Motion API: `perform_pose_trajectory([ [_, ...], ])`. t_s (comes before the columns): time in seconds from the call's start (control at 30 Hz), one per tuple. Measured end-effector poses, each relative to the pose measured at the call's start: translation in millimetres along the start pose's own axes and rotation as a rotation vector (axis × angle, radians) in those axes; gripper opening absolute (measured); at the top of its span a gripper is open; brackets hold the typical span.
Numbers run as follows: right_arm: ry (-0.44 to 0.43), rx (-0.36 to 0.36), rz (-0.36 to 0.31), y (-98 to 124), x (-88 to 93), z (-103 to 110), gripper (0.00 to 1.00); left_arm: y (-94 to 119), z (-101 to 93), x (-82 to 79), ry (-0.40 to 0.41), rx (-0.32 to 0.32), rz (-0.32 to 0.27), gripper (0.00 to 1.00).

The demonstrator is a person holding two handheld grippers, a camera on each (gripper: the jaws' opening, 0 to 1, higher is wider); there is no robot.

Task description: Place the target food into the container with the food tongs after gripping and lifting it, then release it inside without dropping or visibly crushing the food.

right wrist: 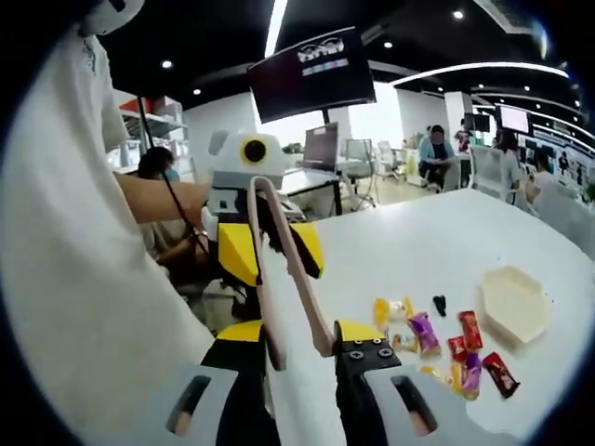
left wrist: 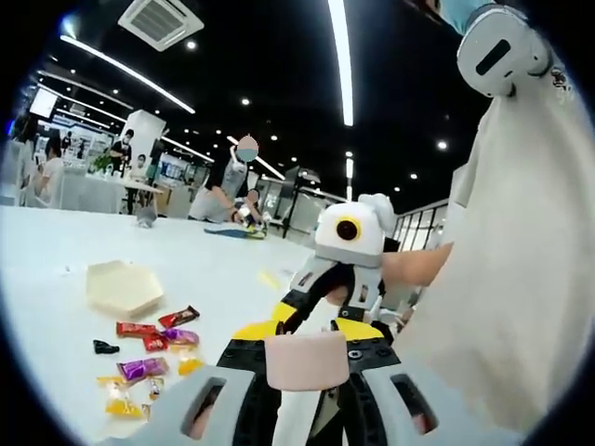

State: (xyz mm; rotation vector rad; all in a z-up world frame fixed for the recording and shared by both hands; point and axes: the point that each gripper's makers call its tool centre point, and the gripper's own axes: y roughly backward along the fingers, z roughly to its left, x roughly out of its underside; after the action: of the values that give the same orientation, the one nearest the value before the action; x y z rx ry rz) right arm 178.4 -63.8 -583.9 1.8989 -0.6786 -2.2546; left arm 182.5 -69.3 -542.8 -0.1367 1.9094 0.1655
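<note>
Pale pink food tongs span the gap between my two grippers, above the white table. My left gripper is shut on their broad joined end. My right gripper holds the two arms between its spread jaws, one arm against each jaw. Each gripper faces the other: the right gripper shows ahead in the left gripper view, the left gripper in the right gripper view. Several wrapped candies lie loose on the table. A cream hexagonal container stands just beyond them, nothing visible inside.
A person in a white top stands close beside the grippers, at the table's edge. A small black piece lies among the candies. A dark monitor hangs behind. Seated people and desks are far off.
</note>
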Motion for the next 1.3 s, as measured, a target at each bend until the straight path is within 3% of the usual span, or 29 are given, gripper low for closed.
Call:
perform_pose_trajectory([
  [0.13,-0.055,-0.009,-0.035,4.8,-4.2,-2.7,0.29,4.7,-0.1,-10.4,0.008,0.004,-0.037,0.18],
  [0.23,-0.055,0.005,-0.001,9.6,4.4,-6.0,0.29,11.3,2.4,-19.7,0.016,-0.002,-0.068,0.18],
  [0.3,-0.075,0.007,-0.03,12.8,0.0,-6.6,0.28,12.0,2.2,-19.2,0.017,0.001,-0.06,0.18],
  [0.33,-0.105,0.004,-0.079,14.0,-8.4,-6.6,0.28,11.7,1.6,-17.2,0.016,0.003,-0.051,0.19],
  [0.57,-0.037,-0.049,0.006,9.1,-0.6,9.7,0.25,8.7,-7.1,-11.2,0.02,0.029,-0.032,0.19],
  [0.73,-0.102,-0.115,-0.03,11.7,-5.1,20.5,0.3,17.0,-13.1,-9.6,0.02,0.054,-0.029,0.19],
  [0.83,-0.1,-0.167,-0.108,12.8,-21.8,29.4,0.35,17.2,-16.5,-4.3,0.017,0.073,-0.004,0.19],
  [0.9,-0.099,-0.173,-0.103,11.8,-22.7,30.8,0.36,16.0,-20.9,-10.9,0.039,0.095,-0.046,0.19],
  [0.93,-0.083,-0.175,-0.08,8.3,-19.6,31.0,0.34,15.3,-23.0,-17.3,0.059,0.107,-0.084,0.19],
  [1.0,-0.063,-0.174,-0.033,4.5,-11.0,29.6,0.28,14.9,-22.8,-16.7,0.053,0.107,-0.074,0.19],
  [1.03,-0.072,-0.176,-0.02,3.6,-8.5,28.8,0.27,12.1,-21.2,-11.7,0.026,0.098,-0.04,0.19],
  [1.3,-0.043,-0.138,-0.04,5.5,-13.8,20.7,0.21,13.2,-16.5,-7.2,0.054,0.086,-0.027,0.18],
])
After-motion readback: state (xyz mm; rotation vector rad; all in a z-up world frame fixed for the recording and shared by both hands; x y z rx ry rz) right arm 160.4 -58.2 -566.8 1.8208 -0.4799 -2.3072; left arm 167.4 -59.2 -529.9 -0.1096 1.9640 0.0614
